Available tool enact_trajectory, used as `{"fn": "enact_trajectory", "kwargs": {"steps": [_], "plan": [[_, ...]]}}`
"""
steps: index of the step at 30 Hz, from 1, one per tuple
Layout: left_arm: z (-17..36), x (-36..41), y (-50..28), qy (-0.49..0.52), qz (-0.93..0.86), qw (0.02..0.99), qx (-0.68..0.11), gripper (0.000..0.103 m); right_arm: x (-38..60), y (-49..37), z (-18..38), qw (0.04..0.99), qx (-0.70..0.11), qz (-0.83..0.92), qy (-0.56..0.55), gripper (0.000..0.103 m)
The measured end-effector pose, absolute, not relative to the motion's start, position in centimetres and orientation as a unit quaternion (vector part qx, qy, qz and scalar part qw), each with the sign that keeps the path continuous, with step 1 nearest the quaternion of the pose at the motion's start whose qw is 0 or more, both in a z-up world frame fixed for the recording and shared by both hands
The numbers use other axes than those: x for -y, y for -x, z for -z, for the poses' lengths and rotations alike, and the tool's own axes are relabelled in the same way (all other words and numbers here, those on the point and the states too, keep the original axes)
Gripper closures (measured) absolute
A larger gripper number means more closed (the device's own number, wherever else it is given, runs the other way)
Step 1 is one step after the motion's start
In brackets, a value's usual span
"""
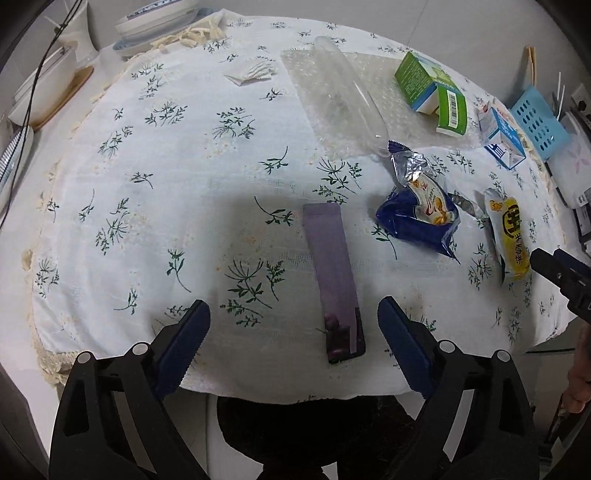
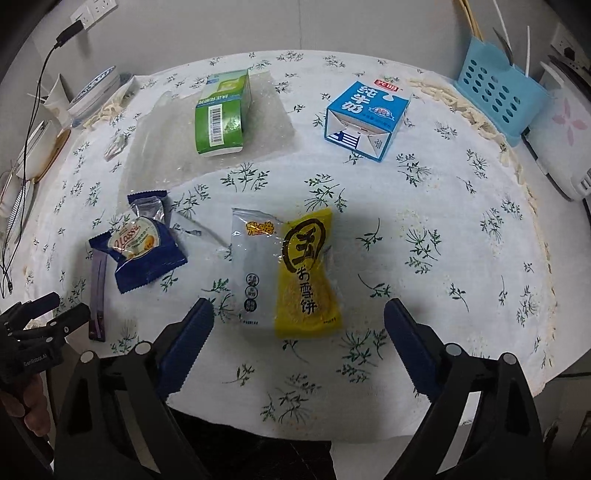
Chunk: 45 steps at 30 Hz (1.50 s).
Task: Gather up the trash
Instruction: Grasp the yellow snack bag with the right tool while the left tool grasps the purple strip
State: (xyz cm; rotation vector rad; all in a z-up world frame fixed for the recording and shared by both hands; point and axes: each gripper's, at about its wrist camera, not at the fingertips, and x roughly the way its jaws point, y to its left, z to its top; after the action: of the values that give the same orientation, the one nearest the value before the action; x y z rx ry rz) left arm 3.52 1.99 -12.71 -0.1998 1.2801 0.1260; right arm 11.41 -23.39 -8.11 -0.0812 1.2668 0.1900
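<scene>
While both claws are held wide open and empty, the left claw (image 1: 293,325) is aligned over the purple sachet (image 1: 334,282) at lower centre and the right claw (image 2: 299,325) before the yellow wrapper (image 2: 306,273); closure on each appears to be required next.

Both wrist views look down and forward over the table (image 1: 184,177) from its near edge; both catch the blue wrapper (image 1: 417,218) and yellow packet (image 2: 308,273).

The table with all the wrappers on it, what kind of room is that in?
Probably a home dining or kitchen corner. A floral tablecloth covers the table, stacked bowls sit at its far edge, and a blue utensil holder stands beside a milk carton.
</scene>
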Motion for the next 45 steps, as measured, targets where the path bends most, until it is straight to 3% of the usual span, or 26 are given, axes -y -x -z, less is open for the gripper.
{"fn": "enact_trajectory", "kwargs": {"steps": [10,16,18,21,24,30,45], "plan": [[14.1,-0.8,-6.0,0.066,-0.077,0.776,-0.622,0.027,24.3,-14.6,11.4,0.761,-0.642,-0.090,0.032,0.040],[13.8,-0.2,-6.8,0.057,-0.094,0.764,-0.635,0.050,24.3,-15.0,12.1,0.748,-0.657,-0.083,0.031,0.061],[13.7,0.0,-7.1,0.056,-0.094,0.763,-0.637,0.062,24.1,-15.1,12.1,0.746,-0.660,-0.086,0.033,0.069],[13.6,0.1,-7.3,0.055,-0.096,0.762,-0.638,0.078,23.8,-15.1,11.9,0.743,-0.663,-0.085,0.035,0.074],[13.5,0.0,-7.3,0.056,-0.094,0.761,-0.640,0.085,23.5,-15.4,12.0,0.741,-0.666,-0.083,0.031,0.080],[13.4,-1.3,-6.7,0.057,-0.088,0.767,-0.633,0.089,23.8,-15.2,11.8,0.743,-0.664,-0.082,0.027,0.086],[11.3,-1.9,-4.1,0.062,-0.074,0.785,-0.612,0.089,25.7,-13.4,9.7,0.761,-0.645,-0.068,0.014,0.087]]}}
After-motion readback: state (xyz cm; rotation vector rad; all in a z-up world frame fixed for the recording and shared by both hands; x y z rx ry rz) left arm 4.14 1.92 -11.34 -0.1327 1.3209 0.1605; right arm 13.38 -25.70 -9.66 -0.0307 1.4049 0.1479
